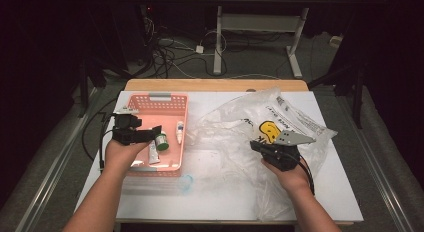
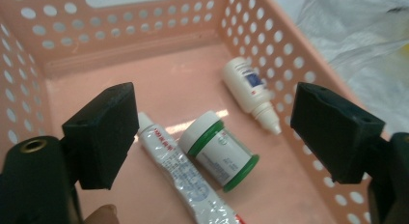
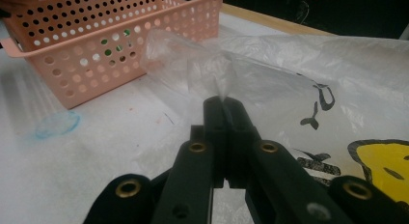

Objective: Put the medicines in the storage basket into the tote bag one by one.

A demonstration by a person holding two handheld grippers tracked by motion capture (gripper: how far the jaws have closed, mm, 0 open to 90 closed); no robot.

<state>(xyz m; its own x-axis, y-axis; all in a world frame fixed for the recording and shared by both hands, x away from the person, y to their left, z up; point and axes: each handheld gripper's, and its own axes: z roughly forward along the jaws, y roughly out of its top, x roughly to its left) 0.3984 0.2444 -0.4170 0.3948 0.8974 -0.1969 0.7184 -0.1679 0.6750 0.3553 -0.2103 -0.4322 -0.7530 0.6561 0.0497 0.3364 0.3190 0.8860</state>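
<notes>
A pink perforated basket (image 1: 160,98) stands on the left of the white table. On its floor (image 2: 169,84) lie a small jar with a green lid (image 2: 219,149), a white tube (image 2: 181,173) and a white dropper bottle (image 2: 248,91). My left gripper (image 2: 214,96) hangs over them with its jaws wide apart and nothing between the pads. In the high view it (image 1: 148,126) sits above the basket's near left part. My right gripper (image 3: 224,102) is shut on a fold of the clear plastic bag (image 3: 270,84), which is spread across the table's right half (image 1: 260,117).
A bluish round stain (image 1: 186,182) marks the table (image 1: 215,202) just in front of the basket. The bag carries black print and a yellow figure (image 1: 269,130). Beyond the table's far wooden edge, cables and desk legs stand on the dark floor.
</notes>
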